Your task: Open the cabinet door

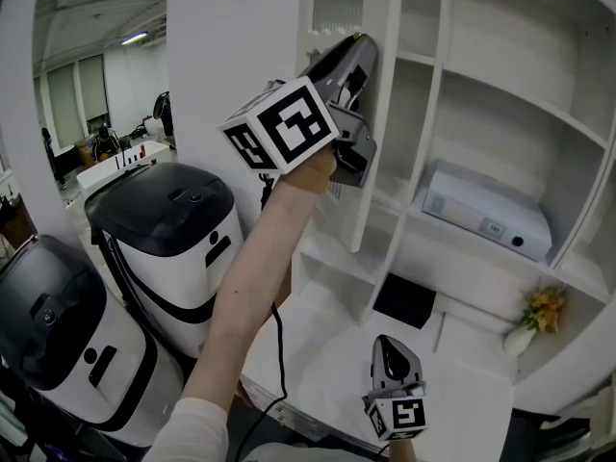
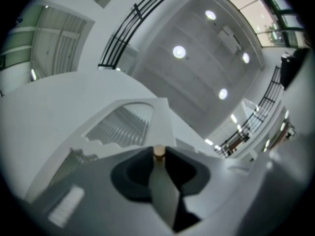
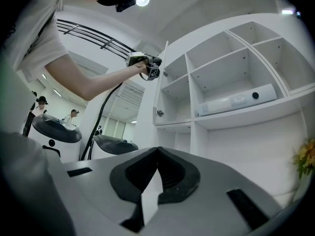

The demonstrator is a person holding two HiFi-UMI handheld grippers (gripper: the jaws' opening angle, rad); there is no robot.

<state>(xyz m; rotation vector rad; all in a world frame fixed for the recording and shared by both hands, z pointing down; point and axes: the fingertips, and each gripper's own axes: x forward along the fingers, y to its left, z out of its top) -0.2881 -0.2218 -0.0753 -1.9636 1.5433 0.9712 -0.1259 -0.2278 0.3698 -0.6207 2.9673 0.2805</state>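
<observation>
Down at 6 o'clock, closest to us, sits the right claw (image 1: 390,349), pressed together on nothing and idling low over the white table (image 1: 327,354). All the action is up at 12 o'clock! The left claw (image 1: 361,44) is raised on an outstretched arm against the tall white cabinet door with its ribbed glass panel (image 1: 377,162). That claw looks pinched on a small round tan knob (image 2: 158,152) right at its tips. The door stands swung well out from the white open shelving cabinet (image 1: 438,85), nearly edge-on to us, so by my reckoning the opening is almost done.

Now the dangers. That knob is tiny, and any sideways pull could let the pinch slip off it. If the door swings much further, I'd worry about it knocking the white pillar at 11 o'clock. The black cable (image 1: 279,354) hanging from the left arm also dangles near the two rounded black-and-white machines (image 1: 168,239) at 8 o'clock, and it could snag there.

Anything to read? Only black square patterns on the white marker cube (image 1: 279,123). The flat white box (image 1: 486,210) on the shelf at 3 o'clock shows no legible label.
</observation>
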